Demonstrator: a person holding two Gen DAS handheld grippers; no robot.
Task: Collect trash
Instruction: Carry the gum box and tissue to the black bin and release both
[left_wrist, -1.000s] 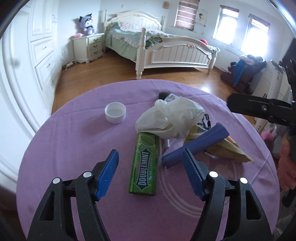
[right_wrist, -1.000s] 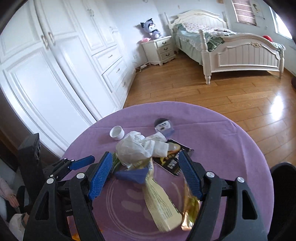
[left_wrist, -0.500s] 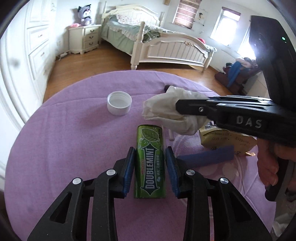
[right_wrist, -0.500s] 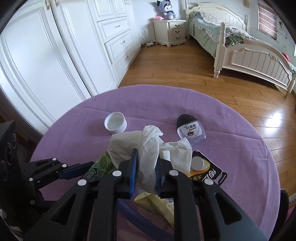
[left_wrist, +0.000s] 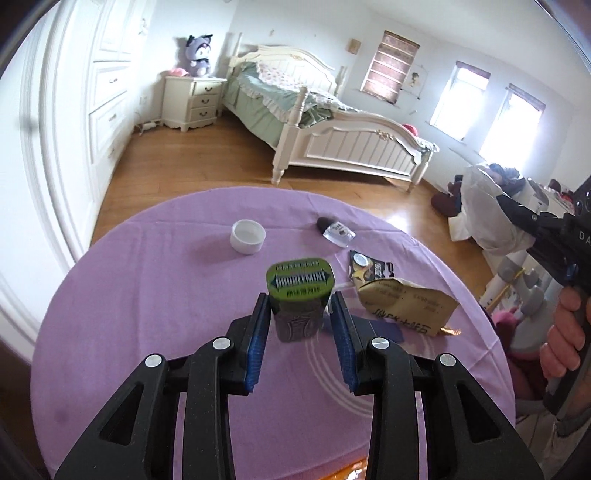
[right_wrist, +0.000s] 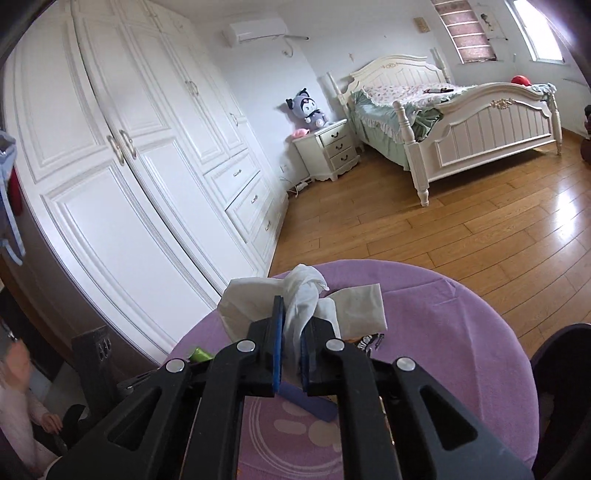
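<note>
My left gripper (left_wrist: 300, 325) is shut on a green Doublemint gum tin (left_wrist: 300, 291), lifted off the purple table (left_wrist: 147, 295) and tipped end-on toward the camera. My right gripper (right_wrist: 292, 343) is shut on a crumpled white tissue (right_wrist: 306, 299), raised above the table (right_wrist: 461, 332). In the left wrist view that tissue (left_wrist: 484, 218) hangs at the far right, off the table's edge, in the right gripper (left_wrist: 517, 218) held by a hand. A gold snack wrapper (left_wrist: 402, 306), a dark wrapper (left_wrist: 369, 267), a small bottle (left_wrist: 334, 230) and a white cap (left_wrist: 247, 236) lie on the table.
A dark blue strip (right_wrist: 306, 400) lies on the table under the right gripper. White wardrobes (right_wrist: 129, 166) stand at the left. Beyond the table are wood floor (right_wrist: 443, 229), a bed (left_wrist: 332, 125) and a nightstand (left_wrist: 192, 101). A dark chair back (right_wrist: 561, 398) rises at the right.
Both grippers went from open to shut, the left on the gum tin, the right on the tissue. Both then rose from the table, and the tissue swung off to the right.
</note>
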